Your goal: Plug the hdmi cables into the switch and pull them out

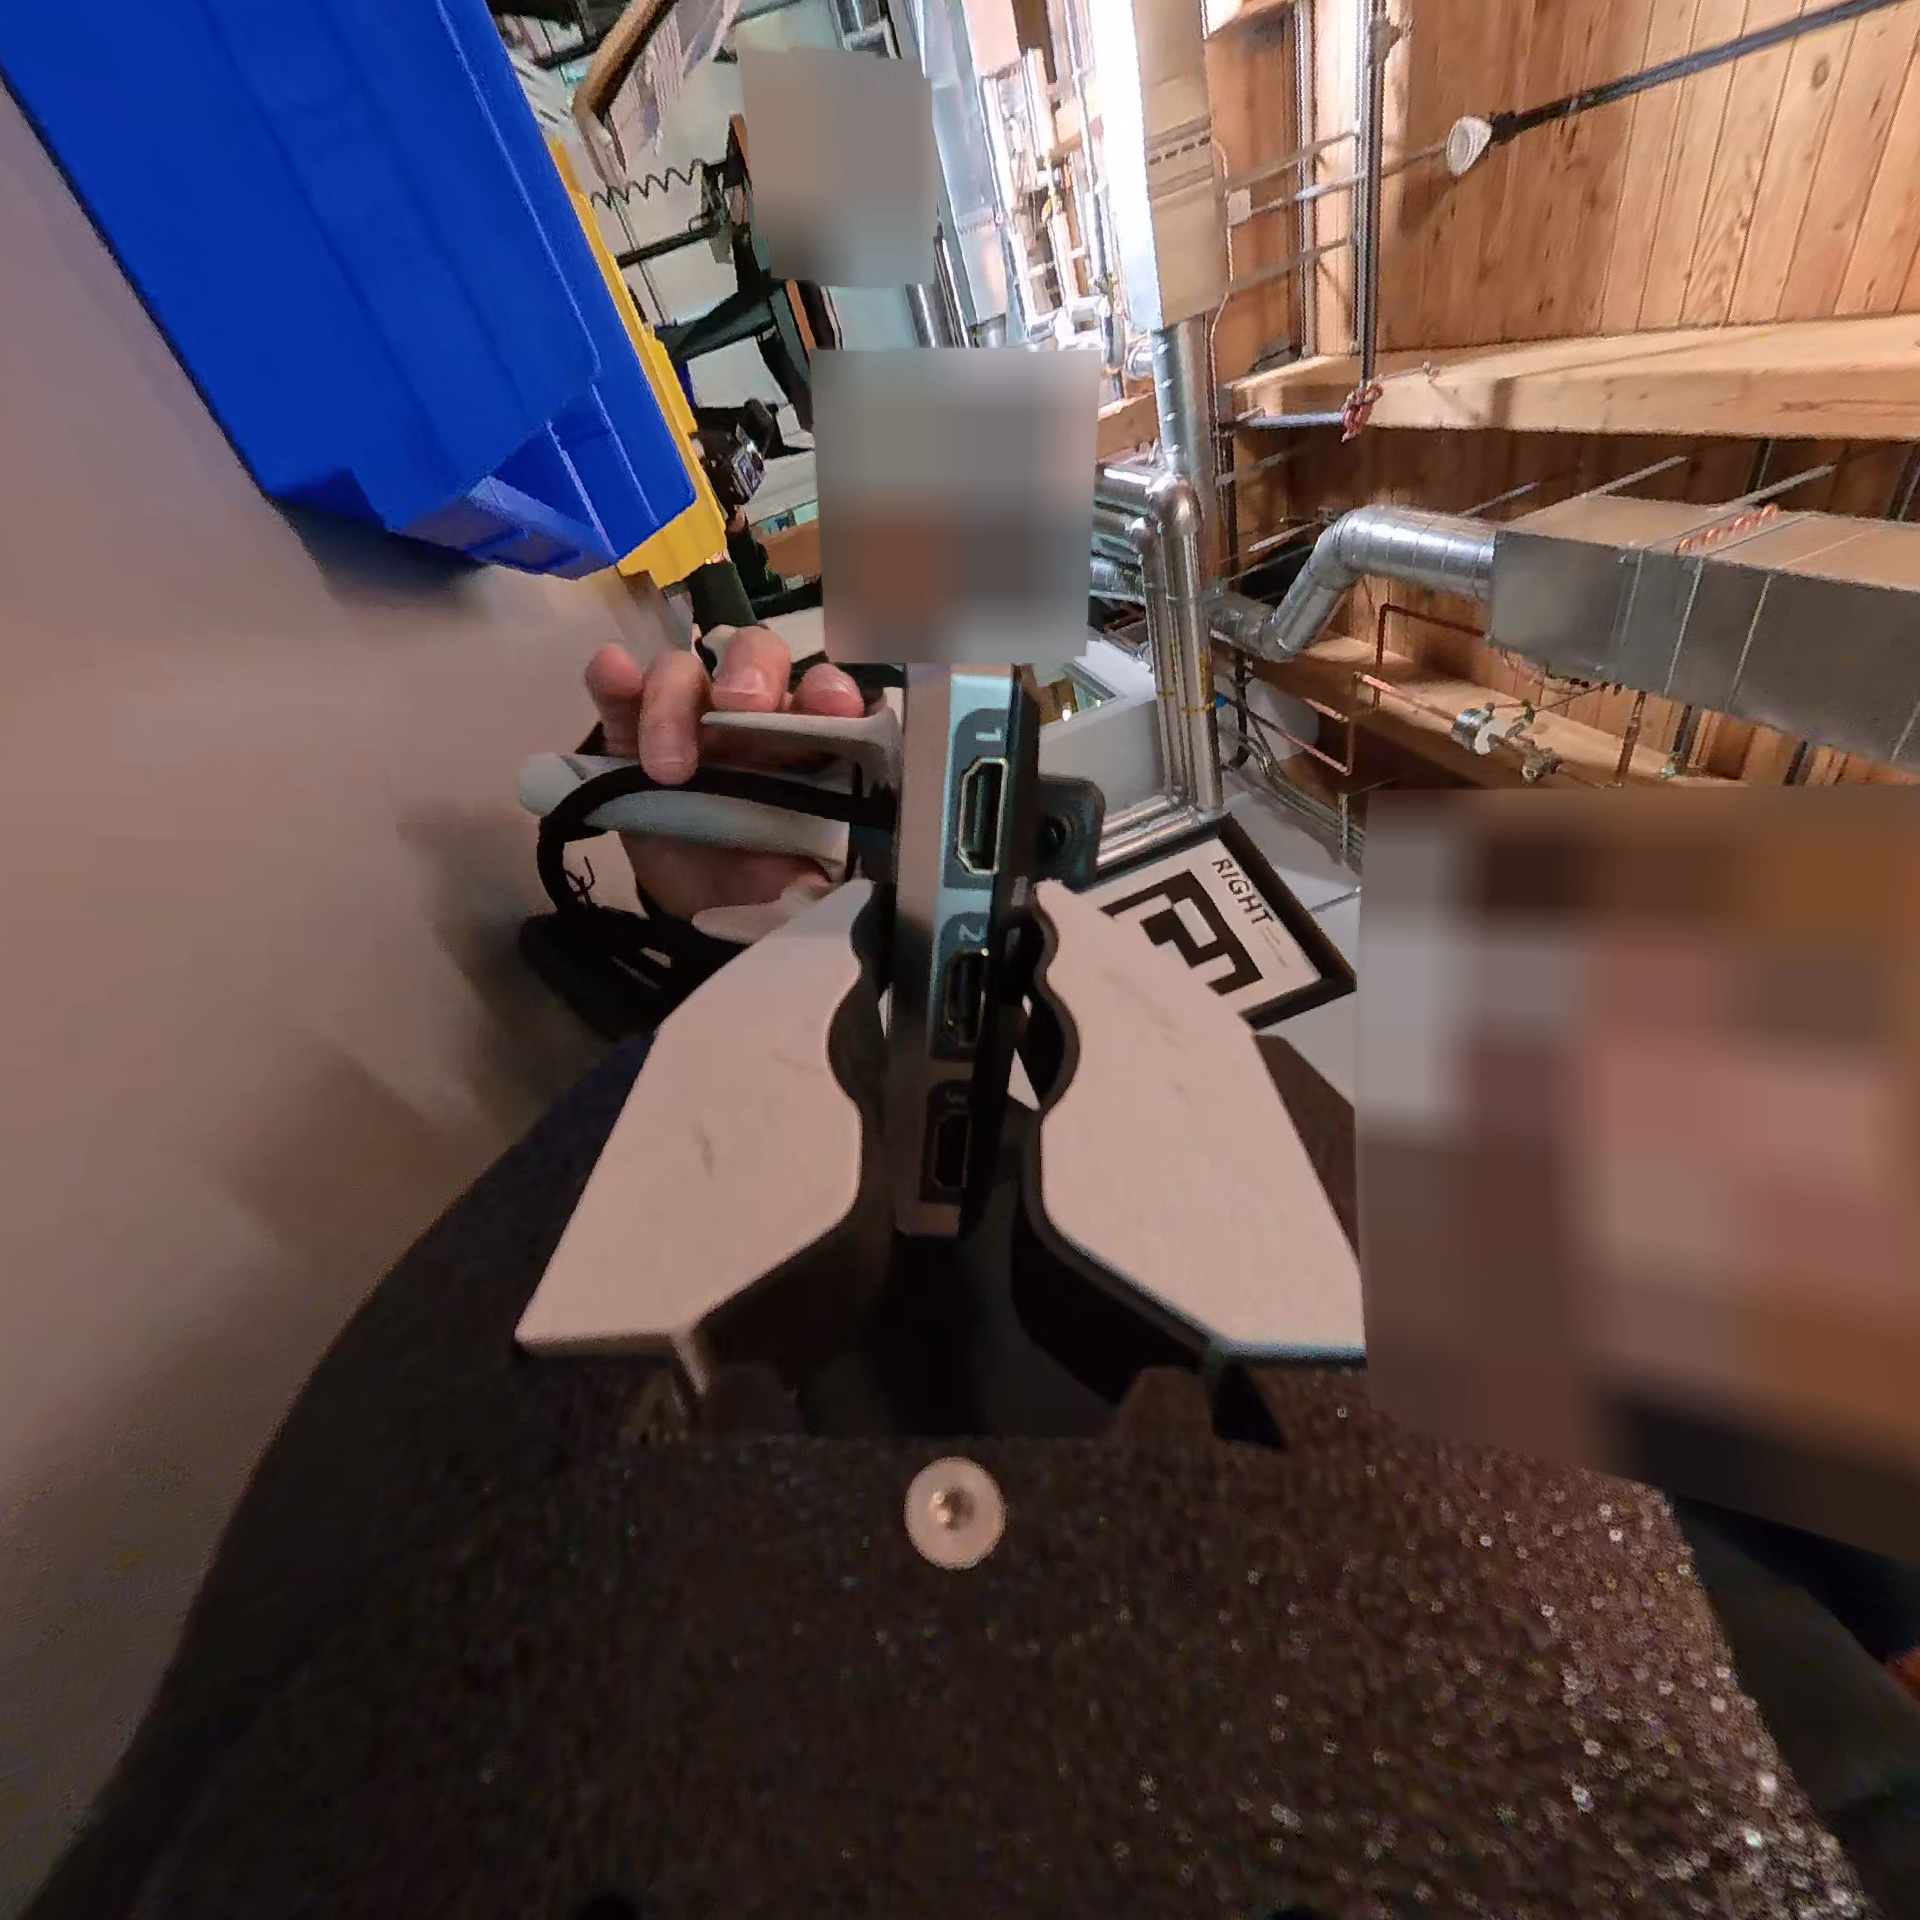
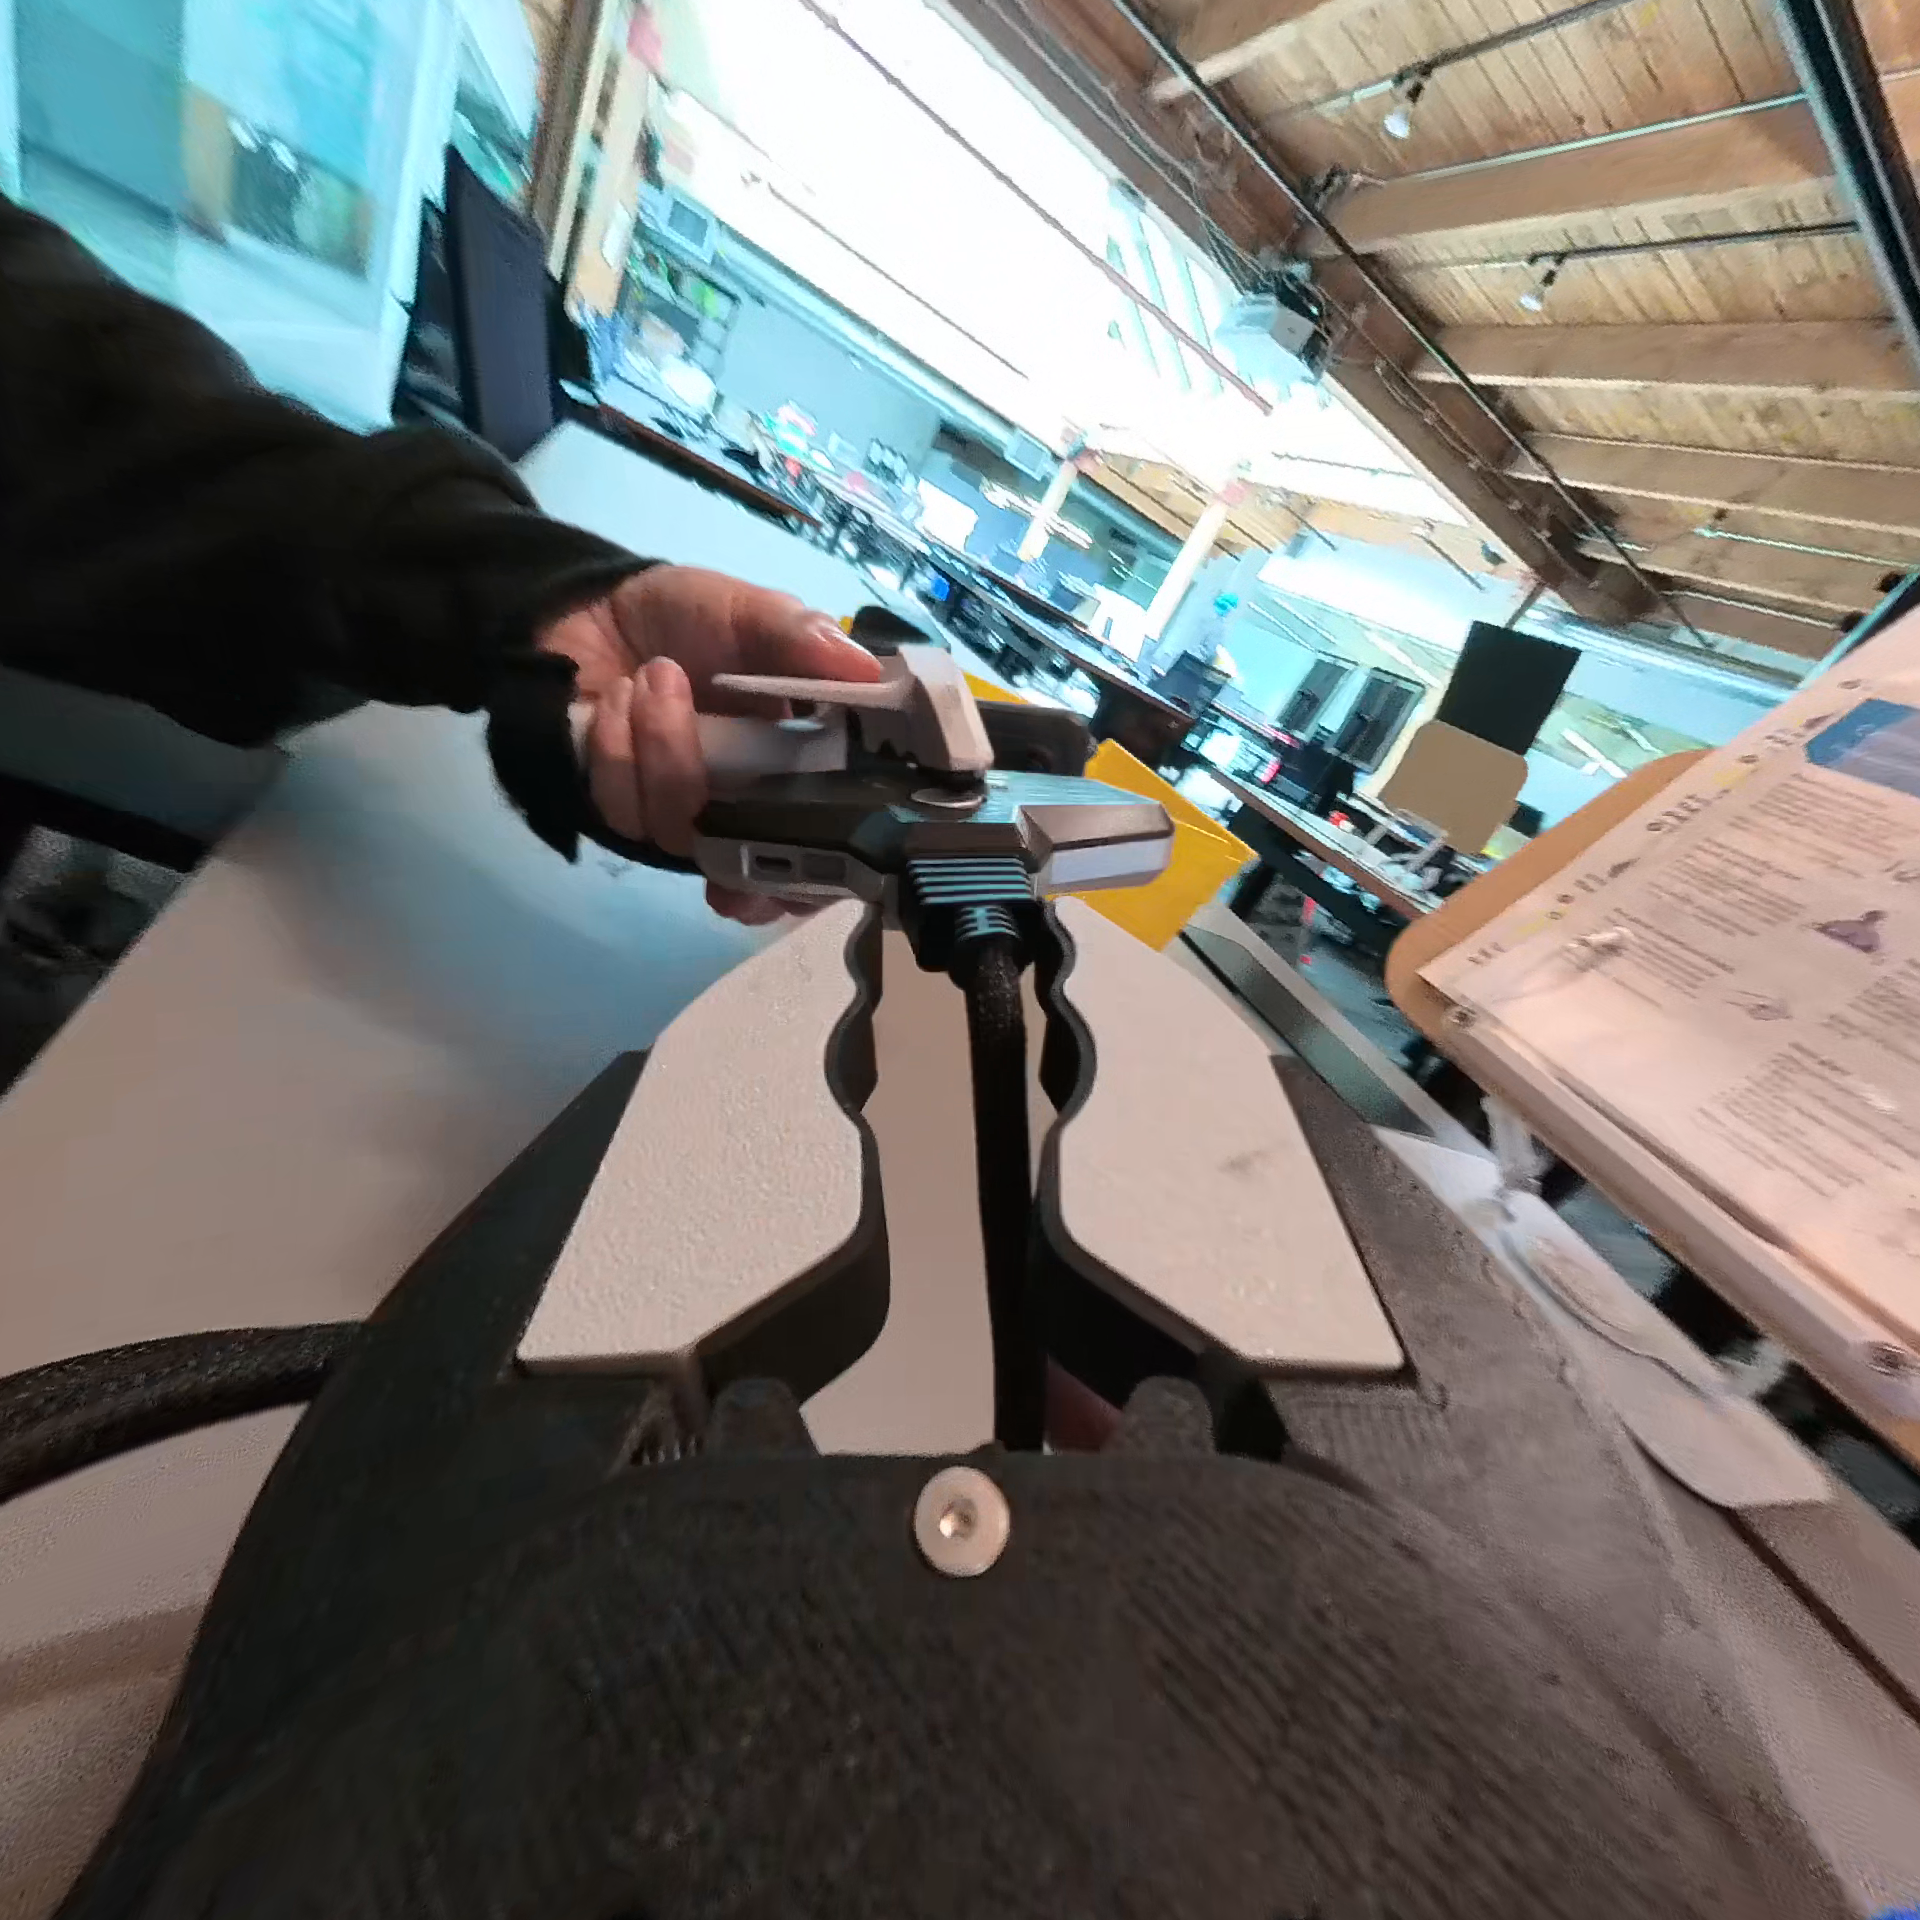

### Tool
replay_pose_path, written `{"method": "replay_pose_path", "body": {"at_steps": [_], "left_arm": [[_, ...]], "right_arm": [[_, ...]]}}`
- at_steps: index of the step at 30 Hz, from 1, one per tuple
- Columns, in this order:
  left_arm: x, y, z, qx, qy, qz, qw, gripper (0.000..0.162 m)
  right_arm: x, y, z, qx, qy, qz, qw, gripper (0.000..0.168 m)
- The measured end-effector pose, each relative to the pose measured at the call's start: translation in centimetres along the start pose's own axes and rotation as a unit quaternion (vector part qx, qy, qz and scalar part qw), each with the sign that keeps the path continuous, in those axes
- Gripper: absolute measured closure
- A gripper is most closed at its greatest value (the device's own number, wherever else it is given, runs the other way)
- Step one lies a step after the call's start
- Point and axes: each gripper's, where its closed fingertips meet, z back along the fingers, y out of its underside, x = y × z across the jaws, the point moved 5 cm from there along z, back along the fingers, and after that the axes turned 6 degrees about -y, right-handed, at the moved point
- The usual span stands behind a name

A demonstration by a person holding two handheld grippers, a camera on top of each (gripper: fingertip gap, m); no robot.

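My left hand-held gripper (image 1: 951,997) pinches the switch (image 1: 961,935) at frame centre; my right hand-held gripper (image 2: 961,987) clamps the hdmi cable (image 2: 1003,1195) behind its plug (image 2: 966,894). I judge an angled push could jam it or twist the switch loose.

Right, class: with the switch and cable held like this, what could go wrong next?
1. The right gripper pinches the cable with its fingers behind the plug, so pulling may strain it or slip.
2. The left gripper holds the switch in mid-air across its thin body; off-axis force might twist it loose.
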Motion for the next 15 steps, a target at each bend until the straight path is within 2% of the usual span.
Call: {"method": "replay_pose_path", "body": {"at_steps": [1,4,8,15], "left_arm": [[0.0,0.0,0.0,0.006,-0.001,-0.001,1.0,0.139],[-0.2,-0.1,0.0,0.011,0.002,0.008,1.0,0.139],[0.0,-0.3,0.0,-0.006,-0.002,0.022,1.0,0.139],[0.0,-1.0,0.0,-0.046,-0.035,0.005,0.998,0.14]], "right_arm": [[0.0,0.0,0.1,-0.01,-0.008,-0.012,1.0,0.142],[-0.1,-0.2,0.4,-0.044,-0.012,-0.028,0.999,0.146],[-0.1,0.1,0.3,-0.031,-0.002,-0.021,0.999,0.146],[-0.5,0.6,0.0,-0.036,0.005,-0.077,0.996,0.147]]}}
